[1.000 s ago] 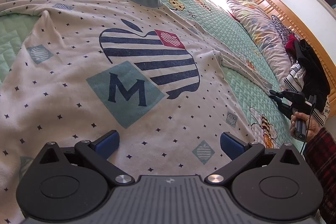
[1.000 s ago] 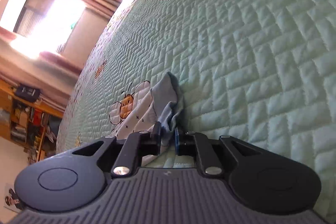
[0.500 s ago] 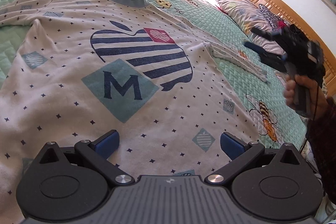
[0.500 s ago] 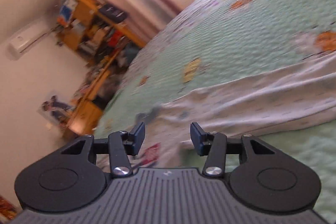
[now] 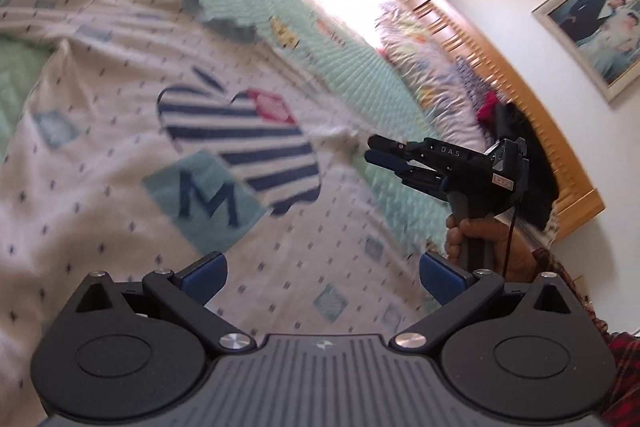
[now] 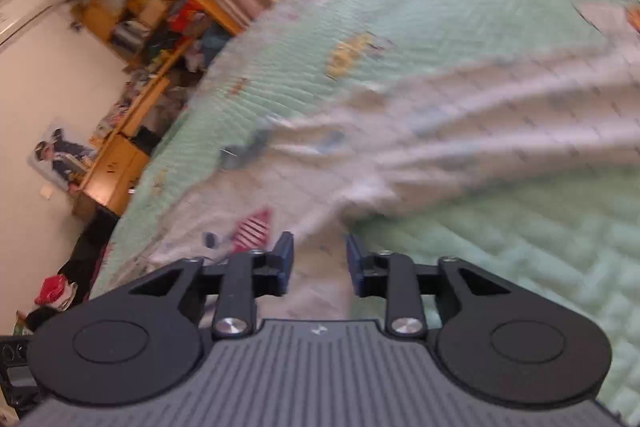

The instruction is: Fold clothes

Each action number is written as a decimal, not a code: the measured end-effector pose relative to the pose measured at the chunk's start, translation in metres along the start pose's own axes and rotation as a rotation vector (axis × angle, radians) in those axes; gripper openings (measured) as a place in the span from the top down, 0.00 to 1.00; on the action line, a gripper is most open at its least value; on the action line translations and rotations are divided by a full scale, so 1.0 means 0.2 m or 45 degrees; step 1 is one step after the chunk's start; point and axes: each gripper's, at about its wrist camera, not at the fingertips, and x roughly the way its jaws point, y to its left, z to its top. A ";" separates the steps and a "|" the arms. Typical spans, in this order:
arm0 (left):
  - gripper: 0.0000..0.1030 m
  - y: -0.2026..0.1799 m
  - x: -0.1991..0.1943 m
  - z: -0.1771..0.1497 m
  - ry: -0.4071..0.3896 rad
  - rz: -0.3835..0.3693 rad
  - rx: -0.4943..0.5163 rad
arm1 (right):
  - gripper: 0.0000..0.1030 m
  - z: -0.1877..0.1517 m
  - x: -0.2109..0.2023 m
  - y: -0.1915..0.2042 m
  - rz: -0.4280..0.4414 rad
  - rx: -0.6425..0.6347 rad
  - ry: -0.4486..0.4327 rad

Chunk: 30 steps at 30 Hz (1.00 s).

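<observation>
Shirt, white w/ small dots, lies flat on green quilt; long axis runs approx. 11–5 o'clock in left wrist view, collar far end. Left gripper: jaws spread wide, empty, over hem. Right gripper: jaws part-open, just been closing, nothing between, pointing 9 o'clock at shirt's right edge; nearer to sleeve. Readable: "M" on print; "DAS" on right gripper body.

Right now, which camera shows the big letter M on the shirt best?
The left wrist view. There the M sits in its teal square on the white shirt, below the striped apple, blurred but readable. The right wrist view shows only a blurred side of the shirt with a red striped patch; no M is visible there.
</observation>
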 end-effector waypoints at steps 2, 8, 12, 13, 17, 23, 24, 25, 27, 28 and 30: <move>0.01 0.03 0.03 0.03 -0.014 -0.005 -0.026 | 0.61 0.09 0.08 0.08 0.081 -0.045 -0.027; 0.01 0.23 0.13 0.05 -0.063 -0.112 -0.079 | 0.59 0.31 0.50 0.08 0.039 -0.042 0.040; 0.01 0.26 0.13 0.03 -0.093 -0.196 -0.008 | 0.83 0.39 0.76 -0.05 -0.056 0.010 0.099; 0.01 0.26 0.13 0.03 -0.094 -0.209 0.009 | 0.96 0.40 0.78 -0.05 -0.087 0.013 0.091; 0.01 0.28 0.12 0.03 -0.099 -0.250 0.000 | 0.95 0.43 0.78 0.00 -0.195 -0.028 0.061; 0.01 0.31 0.10 0.02 -0.110 -0.289 -0.010 | 0.75 0.33 0.79 0.13 -0.284 -0.126 0.076; 0.01 0.31 0.10 0.02 -0.112 -0.292 -0.010 | 0.78 0.33 0.82 0.13 -0.310 -0.147 0.066; 0.01 0.31 0.10 0.02 -0.113 -0.295 -0.011 | 0.83 0.34 0.83 0.14 -0.341 -0.178 0.041; 0.01 0.32 0.09 0.02 -0.113 -0.306 -0.023 | 0.84 0.34 0.83 0.18 -0.408 -0.187 -0.020; 0.01 0.33 0.08 0.02 -0.113 -0.312 -0.030 | 0.81 0.33 0.82 0.22 -0.441 -0.207 -0.053; 0.01 0.33 0.06 0.02 -0.110 -0.323 -0.049 | 0.76 0.27 0.79 0.37 -0.486 -0.333 -0.115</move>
